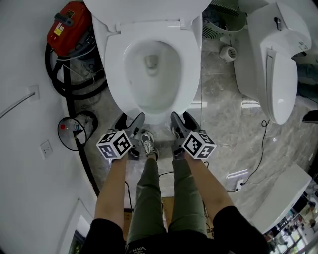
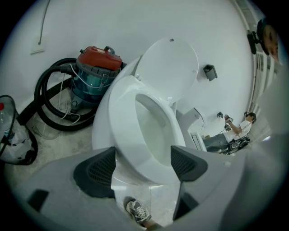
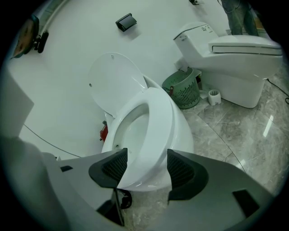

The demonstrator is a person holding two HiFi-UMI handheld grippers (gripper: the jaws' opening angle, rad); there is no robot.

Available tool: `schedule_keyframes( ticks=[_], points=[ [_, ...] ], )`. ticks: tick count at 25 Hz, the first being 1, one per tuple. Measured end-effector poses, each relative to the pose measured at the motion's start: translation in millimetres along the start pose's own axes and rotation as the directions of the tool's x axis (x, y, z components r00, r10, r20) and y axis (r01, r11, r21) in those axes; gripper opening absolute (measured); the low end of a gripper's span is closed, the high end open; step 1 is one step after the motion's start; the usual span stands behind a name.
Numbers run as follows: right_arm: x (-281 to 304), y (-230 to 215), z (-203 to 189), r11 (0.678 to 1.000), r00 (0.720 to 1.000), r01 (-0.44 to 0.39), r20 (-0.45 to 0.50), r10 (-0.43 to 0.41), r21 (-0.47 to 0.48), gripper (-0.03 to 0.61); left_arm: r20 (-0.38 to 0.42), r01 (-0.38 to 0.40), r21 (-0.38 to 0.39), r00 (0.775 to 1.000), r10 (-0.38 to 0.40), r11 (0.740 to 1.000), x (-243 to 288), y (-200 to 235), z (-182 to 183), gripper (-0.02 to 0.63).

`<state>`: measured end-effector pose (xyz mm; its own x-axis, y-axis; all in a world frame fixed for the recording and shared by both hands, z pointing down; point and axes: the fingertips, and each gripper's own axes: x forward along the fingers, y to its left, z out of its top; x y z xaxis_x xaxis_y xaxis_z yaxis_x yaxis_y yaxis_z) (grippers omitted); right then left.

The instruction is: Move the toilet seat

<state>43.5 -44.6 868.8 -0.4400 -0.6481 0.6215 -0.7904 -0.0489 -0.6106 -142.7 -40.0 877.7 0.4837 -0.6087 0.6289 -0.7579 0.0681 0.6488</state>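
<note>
The white toilet seat [image 1: 115, 64] lies down on the bowl, and the lid [image 1: 149, 10] stands raised against the wall. My left gripper [image 1: 130, 122] hovers just before the bowl's front left edge, jaws open and empty. My right gripper [image 1: 181, 121] is at the front right edge, also open and empty. In the left gripper view the seat [image 2: 124, 122] and lid [image 2: 169, 67] lie beyond the open gripper [image 2: 143, 164]. In the right gripper view the seat's front [image 3: 158, 126] shows between the pads of the open gripper [image 3: 145, 169], with no contact visible.
A red vacuum cleaner [image 1: 69, 27] with a black hose [image 1: 53, 74] stands left of the toilet. A second toilet [image 1: 273, 59] is at the right, with a green basket [image 3: 183, 92] between them. My shoe [image 1: 148, 145] rests below the bowl. A cable [image 1: 258, 158] runs over the marble floor.
</note>
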Motion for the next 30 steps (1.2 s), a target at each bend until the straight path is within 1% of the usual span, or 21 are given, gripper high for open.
schedule_keyframes(
  ticks=[7,15,23,30],
  points=[
    [-7.1,4.1,2.1,1.0,1.0,-0.013,-0.004,0.013,0.013,0.268,-0.006,0.015,-0.03,1.0,-0.015,0.999,-7.9,-7.7,5.0,0.379],
    [-24.8,27.4,16.3,0.995,0.995,-0.091,0.049,0.089,0.051,0.276,0.016,0.036,-0.019,0.999,-0.036,0.999,-26.5,-25.6,15.9,0.379],
    [-57.6,63.9,45.7,0.99,0.984,-0.139,0.112,0.141,-0.023,0.28,0.069,0.082,0.017,0.994,-0.083,0.996,-57.9,-60.0,43.4,0.379],
    [-83.5,104.3,81.7,0.975,0.957,-0.208,0.19,0.219,-0.076,0.304,0.128,0.143,0.08,0.98,-0.153,0.986,-86.2,-93.2,78.2,0.379]
  ],
)
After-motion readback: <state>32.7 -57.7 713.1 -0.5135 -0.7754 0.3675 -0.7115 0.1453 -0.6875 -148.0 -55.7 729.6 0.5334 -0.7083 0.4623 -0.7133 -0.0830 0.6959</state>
